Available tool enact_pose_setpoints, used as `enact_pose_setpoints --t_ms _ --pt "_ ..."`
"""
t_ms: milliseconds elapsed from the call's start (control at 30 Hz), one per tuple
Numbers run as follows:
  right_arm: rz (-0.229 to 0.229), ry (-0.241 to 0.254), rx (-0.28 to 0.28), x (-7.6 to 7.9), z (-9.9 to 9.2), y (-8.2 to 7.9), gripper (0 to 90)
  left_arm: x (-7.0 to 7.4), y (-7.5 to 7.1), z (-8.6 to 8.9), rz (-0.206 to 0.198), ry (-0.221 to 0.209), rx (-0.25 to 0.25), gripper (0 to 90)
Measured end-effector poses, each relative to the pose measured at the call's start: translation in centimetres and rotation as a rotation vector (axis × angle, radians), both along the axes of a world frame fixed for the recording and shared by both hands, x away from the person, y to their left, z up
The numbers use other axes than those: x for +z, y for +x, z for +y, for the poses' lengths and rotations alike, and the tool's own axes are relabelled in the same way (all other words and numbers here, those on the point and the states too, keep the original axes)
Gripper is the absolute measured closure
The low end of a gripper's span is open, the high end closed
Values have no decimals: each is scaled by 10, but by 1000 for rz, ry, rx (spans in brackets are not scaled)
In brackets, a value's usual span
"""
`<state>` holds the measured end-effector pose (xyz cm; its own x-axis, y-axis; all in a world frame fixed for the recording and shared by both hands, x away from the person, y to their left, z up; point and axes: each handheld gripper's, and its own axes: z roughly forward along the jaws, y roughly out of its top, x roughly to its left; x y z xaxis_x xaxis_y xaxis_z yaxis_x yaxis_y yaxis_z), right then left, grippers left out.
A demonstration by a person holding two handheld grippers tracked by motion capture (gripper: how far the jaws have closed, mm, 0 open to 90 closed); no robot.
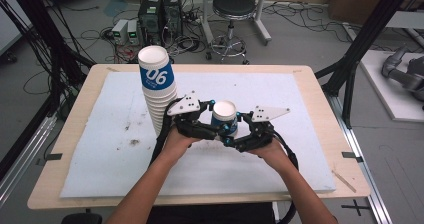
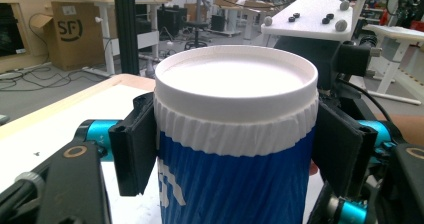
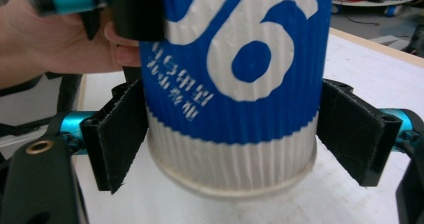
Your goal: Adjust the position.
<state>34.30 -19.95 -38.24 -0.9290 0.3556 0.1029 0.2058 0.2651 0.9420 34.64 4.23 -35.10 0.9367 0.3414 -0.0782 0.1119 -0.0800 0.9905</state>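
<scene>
A white "06" is printed on the blue band of the ribbed white paper cup (image 1: 224,117), which stands mid-worktop (image 1: 75,109) on a white foam sheet (image 1: 260,89). The left claw (image 1: 214,126) and right claw (image 1: 231,134) both clamp it. The tall stack of matching cups (image 1: 157,86) beside it also reads "06"

A grey floor (image 1: 310,39) lies beyond the wooden table (image 1: 320,91), strewn with tangled cables (image 1: 95,34). A black round stool (image 1: 233,6) stands near stacked computer boxes (image 1: 160,14). Black frame posts (image 1: 367,31) rise at the sides, and a cardboard box (image 2: 70,31) sits by desks.
</scene>
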Motion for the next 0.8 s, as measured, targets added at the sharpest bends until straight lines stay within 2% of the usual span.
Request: enact_pose_setpoints --t_ms 33,67,167,200,233,267,367,467,533,567,600,633,700,800 --pt "0 0 0 0 0 0 190 0 0 0 1 4 0 274" --pt "-15 -22 1 1 -1 0 233 0 0 0 1 8 0 274" --pt "-34 -51 5 3 -3 -1 265 0 0 -1 17 18 -9 267" --pt "-47 -87 11 4 -5 -2 280 0 0 -2 22 33 -13 258" --pt "-47 -87 11 4 -5 -2 280 1 0 -3 23 48 -18 258" --pt "-61 -133 21 8 -7 -2 285 2 0 -4 18 75 -18 224" --pt "-76 -161 29 11 -8 -3 286 8 0 -6 19 123 -27 187" --pt "-98 -224 43 15 -11 -4 287 12 -1 -8 6 172 -49 187" --pt "-111 -265 67 17 -13 -4 286 14 0 -9 8 197 -72 193" --pt "-111 -265 67 17 -13 -4 286 15 0 -10 14 209 -88 193" --pt "-111 -270 74 17 -14 -5 286 15 0 -10 9 217 -107 211" --pt "-115 -295 84 17 -14 -4 286 14 -1 -11 -2 239 -127 269" --pt "-97 -322 97 17 -16 -5 284 13 -1 -12 4 249 -133 270" --pt "-91 -324 105 16 -17 -5 271 12 -1 -13 3 238 -149 278"
